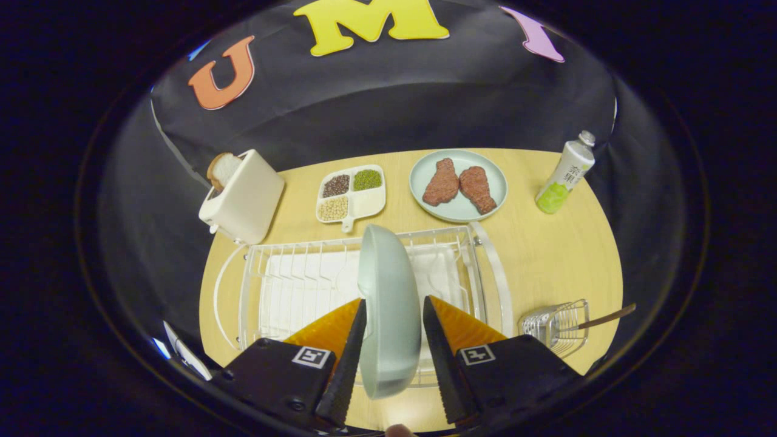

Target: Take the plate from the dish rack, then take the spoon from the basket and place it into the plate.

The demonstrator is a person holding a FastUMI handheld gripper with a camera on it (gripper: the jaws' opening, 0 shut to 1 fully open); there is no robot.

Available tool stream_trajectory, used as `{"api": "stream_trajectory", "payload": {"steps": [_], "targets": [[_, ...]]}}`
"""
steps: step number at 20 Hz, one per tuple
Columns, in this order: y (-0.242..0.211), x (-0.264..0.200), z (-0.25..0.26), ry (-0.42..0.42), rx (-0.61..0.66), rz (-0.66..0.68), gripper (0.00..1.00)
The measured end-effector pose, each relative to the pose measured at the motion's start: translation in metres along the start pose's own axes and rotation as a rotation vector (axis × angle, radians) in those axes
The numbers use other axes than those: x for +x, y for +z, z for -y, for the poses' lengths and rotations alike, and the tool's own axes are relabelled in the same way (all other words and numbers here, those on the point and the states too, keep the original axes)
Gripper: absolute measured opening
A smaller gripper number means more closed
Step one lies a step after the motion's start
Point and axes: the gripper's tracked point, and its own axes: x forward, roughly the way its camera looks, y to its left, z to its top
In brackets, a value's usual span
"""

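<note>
A: What is the surface like?

B: A pale wood-grain table (546, 255) with a rounded far edge, against a black cloth wall (394, 103).

A: And the claw (394, 352)?

B: Its two dark ribbed fingers (349, 358) stand either side of a plate (388, 309) set on edge in the rack (291, 273). The left finger sits against the plate; the right one shows a gap, so the claw is half open, not clamped.

A: What lies around it?

B: The rack, white wire over a white tray, spreads ahead and to the left. Just right of the claw is a small wire basket (555, 328), with a spoon (601, 318) handle poking out to the right. Beyond the rack: a cream toaster (243, 197) holding bread at far left, a divided dish (351, 194) of grains, a second plate (458, 185) bearing two brown meat pieces, and a green-and-white bottle (564, 173) at far right.

A: Textures?

B: The held plate is smooth, matte grey-green, rounded underneath.
</note>
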Motion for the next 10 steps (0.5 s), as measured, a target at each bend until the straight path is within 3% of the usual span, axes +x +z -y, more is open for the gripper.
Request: {"api": "stream_trajectory", "payload": {"steps": [2,4,10], "targets": [[0.001,0.000,-0.001,-0.023,0.010,0.001,0.57],[0.000,0.002,0.002,-0.062,0.019,0.005,0.39],[0.003,-0.021,0.004,-0.165,0.000,0.046,0.33]]}}
